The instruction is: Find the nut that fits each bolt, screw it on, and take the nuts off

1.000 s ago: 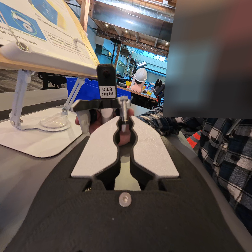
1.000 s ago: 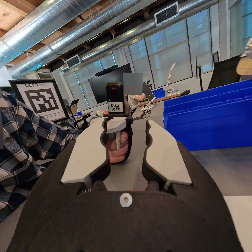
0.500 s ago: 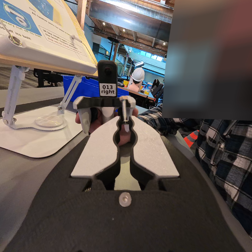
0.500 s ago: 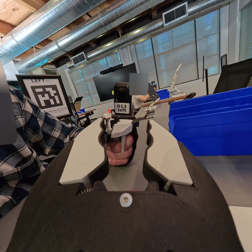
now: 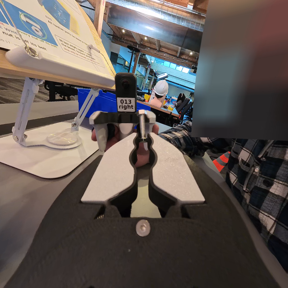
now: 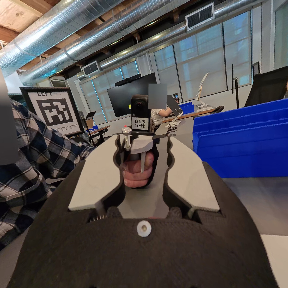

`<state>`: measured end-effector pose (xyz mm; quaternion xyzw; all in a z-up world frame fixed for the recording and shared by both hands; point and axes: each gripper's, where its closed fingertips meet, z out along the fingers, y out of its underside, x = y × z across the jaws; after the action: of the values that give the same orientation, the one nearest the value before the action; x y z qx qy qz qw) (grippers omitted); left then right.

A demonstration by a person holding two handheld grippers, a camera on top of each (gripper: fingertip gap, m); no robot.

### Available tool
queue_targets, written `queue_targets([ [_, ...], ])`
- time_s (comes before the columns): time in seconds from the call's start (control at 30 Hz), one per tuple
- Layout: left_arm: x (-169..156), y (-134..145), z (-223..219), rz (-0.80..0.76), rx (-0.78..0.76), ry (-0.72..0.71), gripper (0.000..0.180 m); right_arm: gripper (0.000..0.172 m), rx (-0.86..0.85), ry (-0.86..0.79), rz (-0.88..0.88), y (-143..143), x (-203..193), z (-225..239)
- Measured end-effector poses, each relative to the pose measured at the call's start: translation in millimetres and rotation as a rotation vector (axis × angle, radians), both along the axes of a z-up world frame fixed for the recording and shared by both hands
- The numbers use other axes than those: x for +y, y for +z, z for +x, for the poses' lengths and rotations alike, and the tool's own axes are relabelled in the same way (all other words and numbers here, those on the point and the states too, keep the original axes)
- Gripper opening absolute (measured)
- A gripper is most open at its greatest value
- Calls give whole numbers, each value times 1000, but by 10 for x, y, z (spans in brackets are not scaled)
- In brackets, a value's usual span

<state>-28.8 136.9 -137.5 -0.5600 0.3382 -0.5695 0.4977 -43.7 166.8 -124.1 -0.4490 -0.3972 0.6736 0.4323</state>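
1. Left gripper (image 5: 143, 138), with white fingers and black pads, was clenched on the lower end of a silver threaded hex-head bolt (image 5: 142, 124); a thin nut (image 5: 143, 140) sat on the thread right at the pads.
2. The bolt stood upright, head up, raised above the grey table (image 5: 23, 194), between the two facing grippers.
3. Right gripper (image 6: 142, 149) was released, its fingers spread wide with nothing pressed between them; the bolt (image 6: 127, 141) showed just inside its left finger (image 6: 99, 171); whether it touched could not be told.
4. A hand (image 6: 137, 173) gripped the left gripper's handle; a plaid sleeve (image 6: 39, 148) lay at the left of the right wrist view.
5. Blue plastic bin (image 6: 241, 140) stood on the table to the right.
6. White stand (image 5: 28, 118) holding an instruction sheet (image 5: 46, 39) stood to the left in the left wrist view.
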Motion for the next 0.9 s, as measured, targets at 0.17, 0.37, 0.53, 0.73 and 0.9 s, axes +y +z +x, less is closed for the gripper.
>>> queue_targets([
  [0.17, 41, -71, -24, 53, 124, 55, 9, 56, -29, 8, 28, -32, -57, -41],
  [0.37, 171, -283, -154, 313, 544, 267, 9, 48, -96, 17, 15, -148, -61, -99],
  [0.53, 188, -362, -152, 390, 646, 306, 9, 43, -116, 16, 32, -172, -85, -116],
  [0.73, 257, -367, -264, 496, 762, 391, 9, 34, -139, 39, 38, -196, -104, -120],
  [0.9, 295, -379, -325, 604, 878, 451, 10, 28, -178, 42, 47, -239, -127, -151],
])
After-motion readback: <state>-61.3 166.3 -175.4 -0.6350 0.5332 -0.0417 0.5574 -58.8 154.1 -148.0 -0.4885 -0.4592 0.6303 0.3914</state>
